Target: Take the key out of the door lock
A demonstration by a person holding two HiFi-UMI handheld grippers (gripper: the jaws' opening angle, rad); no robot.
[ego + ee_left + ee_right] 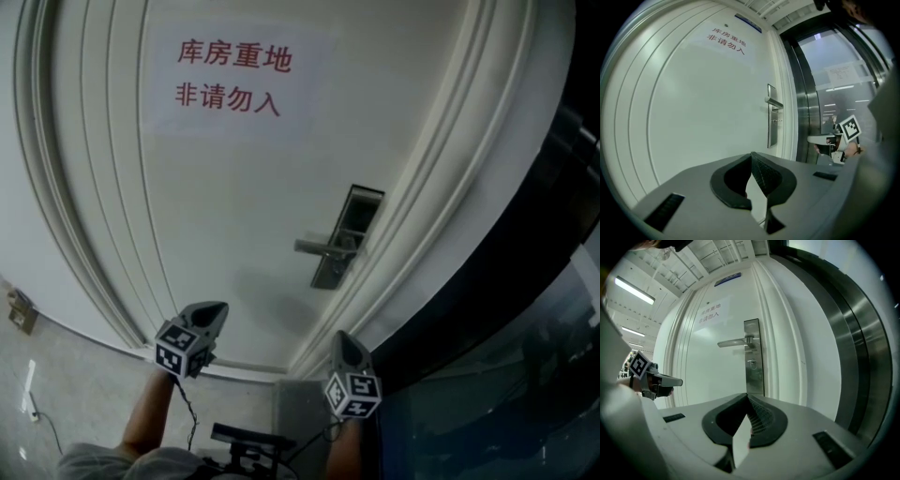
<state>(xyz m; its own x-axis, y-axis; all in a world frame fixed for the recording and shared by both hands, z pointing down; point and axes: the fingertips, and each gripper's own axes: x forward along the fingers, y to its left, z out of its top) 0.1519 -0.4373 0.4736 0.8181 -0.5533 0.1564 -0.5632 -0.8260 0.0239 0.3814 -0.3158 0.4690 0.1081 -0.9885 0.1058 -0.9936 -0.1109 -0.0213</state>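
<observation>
Key (751, 363) sits in the lock plate (753, 352) just under the handle (733, 342), poking straight out of the white door (234, 206). The right hand-held gripper (343, 339), jaws closed on nothing, is the nearer one, with the key ahead and a little above it; the left hand-held gripper (217, 311), likewise closed and empty, stands further off to its side.

White paper notice (234, 80), red characters: fixed at upper centre of door (216, 216). Blue plate (727, 279): above door's top edge. Glass partition (506, 403), steel-framed: beside door's right edge.
</observation>
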